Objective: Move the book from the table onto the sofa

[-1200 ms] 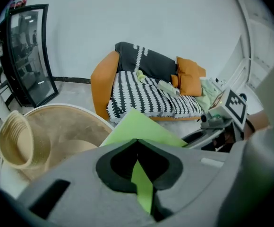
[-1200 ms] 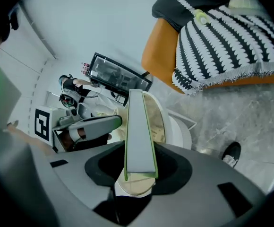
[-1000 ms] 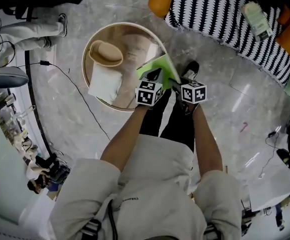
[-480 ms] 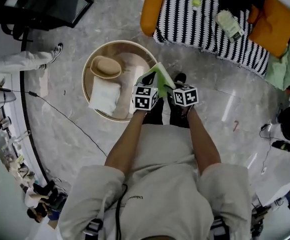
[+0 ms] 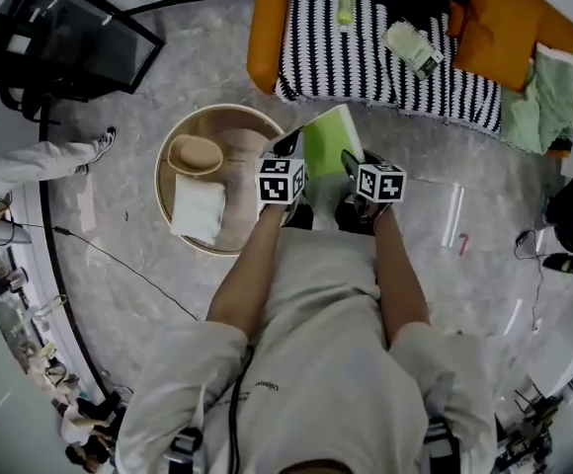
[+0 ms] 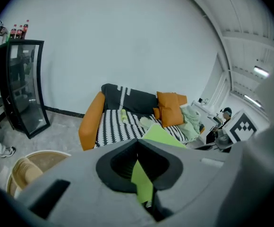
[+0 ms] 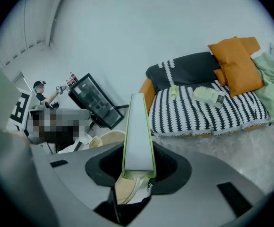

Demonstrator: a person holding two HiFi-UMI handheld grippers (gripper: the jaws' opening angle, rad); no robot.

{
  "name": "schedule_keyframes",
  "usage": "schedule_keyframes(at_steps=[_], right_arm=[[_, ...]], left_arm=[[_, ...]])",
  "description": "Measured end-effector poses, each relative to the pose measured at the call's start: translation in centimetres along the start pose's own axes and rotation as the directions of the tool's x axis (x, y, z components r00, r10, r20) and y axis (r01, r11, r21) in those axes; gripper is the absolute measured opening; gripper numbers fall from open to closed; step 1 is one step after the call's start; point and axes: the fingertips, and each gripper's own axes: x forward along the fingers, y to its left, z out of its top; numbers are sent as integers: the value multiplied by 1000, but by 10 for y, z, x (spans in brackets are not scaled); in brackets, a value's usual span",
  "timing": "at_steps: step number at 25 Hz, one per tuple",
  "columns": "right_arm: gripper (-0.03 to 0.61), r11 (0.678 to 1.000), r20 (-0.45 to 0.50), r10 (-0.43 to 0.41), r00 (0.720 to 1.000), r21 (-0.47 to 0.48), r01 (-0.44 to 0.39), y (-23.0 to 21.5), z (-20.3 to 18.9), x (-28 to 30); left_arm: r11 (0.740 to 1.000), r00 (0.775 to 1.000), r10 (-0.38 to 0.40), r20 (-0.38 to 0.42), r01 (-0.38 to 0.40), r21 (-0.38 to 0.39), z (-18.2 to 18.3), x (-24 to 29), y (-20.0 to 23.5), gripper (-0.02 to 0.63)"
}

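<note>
Book point(image 5: 328, 141) is up off the bench point(image 5: 158, 181), nearer the sofa point(image 5: 316, 57); left gripper point(image 5: 290, 150) and right gripper point(image 5: 351, 161) jaws both clamp it, so the carry is underway.

The left gripper point(image 6: 139, 171) is clamping its black jaws on the thin edge of a flat bright-green book point(image 6: 161, 136), which is poking up and away to the right. Beyond it, an orange-armed sofa with a black-and-white zigzag cover point(image 6: 109, 129) is sitting against the white wall. It is carrying a dark grey back cushion point(image 6: 130, 98), two orange cushions point(image 6: 171, 109), a crumpled pale-green cloth point(image 6: 192, 119) and a small yellow-green bottle point(image 6: 123, 115). A black glass-fronted cabinet point(image 6: 21, 86) is standing far left, and a round light-wood table point(image 6: 47, 153) is peeking in at lower left. A white cube with black square markers point(image 6: 243, 126) is showing at right.
</note>
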Motion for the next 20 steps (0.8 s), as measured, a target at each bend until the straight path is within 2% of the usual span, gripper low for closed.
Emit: schedule_keyframes(at_steps=[6,12,20], right_arm=[[143,997,145,-71,987,28,68,-52,38,-52],[143,986,267,-144,953,116,116,-123,68,-93],[143,984,323,-179,929,65,167,-176,93,-137]], left_arm=[[1000,1000,-3,15,3,23,16,15,-47,9],[993,1000,-26,7,25,117,32,47,-109,9],[984,998,-55,17,51,170,49,85,-178,9]])
